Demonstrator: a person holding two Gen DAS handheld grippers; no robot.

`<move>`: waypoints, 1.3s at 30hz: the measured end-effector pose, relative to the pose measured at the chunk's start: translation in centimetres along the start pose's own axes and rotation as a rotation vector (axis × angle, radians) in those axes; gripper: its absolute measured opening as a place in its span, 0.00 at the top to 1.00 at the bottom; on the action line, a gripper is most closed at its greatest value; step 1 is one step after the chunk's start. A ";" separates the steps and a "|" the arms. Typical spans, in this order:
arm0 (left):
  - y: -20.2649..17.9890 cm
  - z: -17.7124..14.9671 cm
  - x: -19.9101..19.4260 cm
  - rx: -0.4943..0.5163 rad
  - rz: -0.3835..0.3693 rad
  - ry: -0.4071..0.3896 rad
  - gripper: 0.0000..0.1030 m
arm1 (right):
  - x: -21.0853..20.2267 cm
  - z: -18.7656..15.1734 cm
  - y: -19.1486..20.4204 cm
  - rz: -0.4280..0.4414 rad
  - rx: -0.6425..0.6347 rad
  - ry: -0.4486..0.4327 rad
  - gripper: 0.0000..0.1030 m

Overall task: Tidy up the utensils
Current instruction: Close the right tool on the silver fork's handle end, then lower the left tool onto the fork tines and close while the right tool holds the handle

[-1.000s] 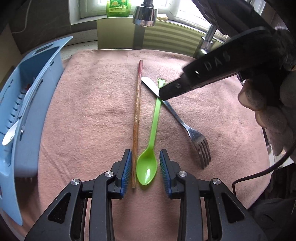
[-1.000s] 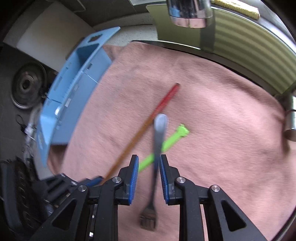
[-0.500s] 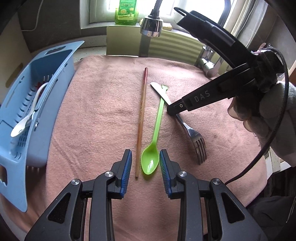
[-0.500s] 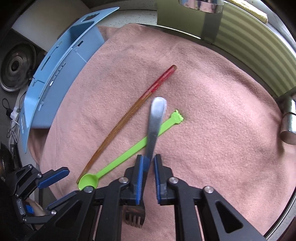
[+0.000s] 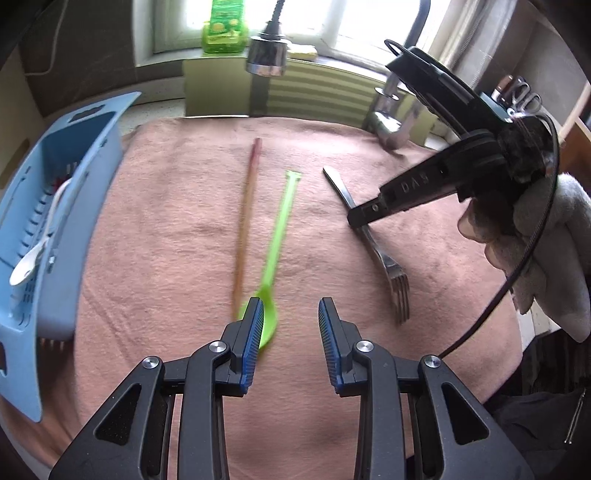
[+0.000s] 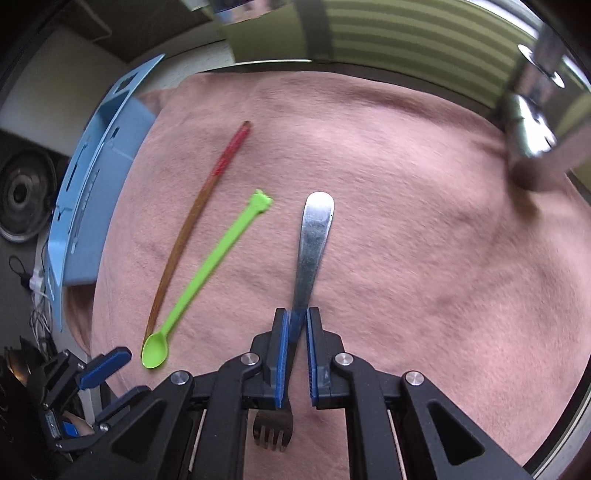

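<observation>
A metal fork (image 6: 312, 236) lies along the pink towel (image 6: 424, 240); my right gripper (image 6: 295, 328) is shut on its neck, tines toward me. It also shows in the left wrist view (image 5: 384, 258), pinched by the right gripper (image 5: 360, 218). A green plastic spoon (image 5: 277, 247) and a brown-red chopstick (image 5: 247, 214) lie side by side left of the fork; both show in the right wrist view, spoon (image 6: 207, 277), chopstick (image 6: 195, 218). My left gripper (image 5: 291, 321) is open and empty, its left finger over the spoon's bowl.
A blue utensil basket (image 5: 55, 229) stands at the towel's left edge with a white spoon (image 5: 33, 254) inside. A faucet head (image 5: 267, 55) hangs over the far edge, and a chrome tap base (image 5: 388, 122) stands at the far right. A green bottle (image 5: 223, 26) sits on the windowsill.
My right gripper has closed on the fork and shifted it right, off the green spoon's handle. My left gripper has moved right, so the spoon bowl is now under its left finger.
</observation>
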State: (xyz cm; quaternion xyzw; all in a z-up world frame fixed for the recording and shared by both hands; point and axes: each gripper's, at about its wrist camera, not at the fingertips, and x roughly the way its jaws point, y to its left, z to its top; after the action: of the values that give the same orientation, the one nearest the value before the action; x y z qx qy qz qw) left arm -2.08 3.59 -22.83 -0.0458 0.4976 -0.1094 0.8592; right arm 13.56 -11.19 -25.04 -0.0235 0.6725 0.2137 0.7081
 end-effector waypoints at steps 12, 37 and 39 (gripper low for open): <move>-5.2 -0.3 1.5 0.098 -0.077 0.037 0.72 | -2.4 -1.7 -4.8 0.078 0.198 -0.052 0.94; -9.8 -0.2 4.7 0.064 -0.042 0.014 0.71 | -0.3 2.1 -3.1 0.079 0.074 0.053 0.90; -9.7 -0.2 4.8 0.062 -0.040 0.015 0.71 | -0.3 2.1 -3.1 0.083 0.066 0.053 0.90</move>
State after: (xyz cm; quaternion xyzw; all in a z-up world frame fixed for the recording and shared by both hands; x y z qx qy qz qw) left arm -1.33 -7.00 -25.15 -0.0281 0.4994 -0.1424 0.8541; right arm 16.59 -13.38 -25.32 0.0222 0.6981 0.2200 0.6810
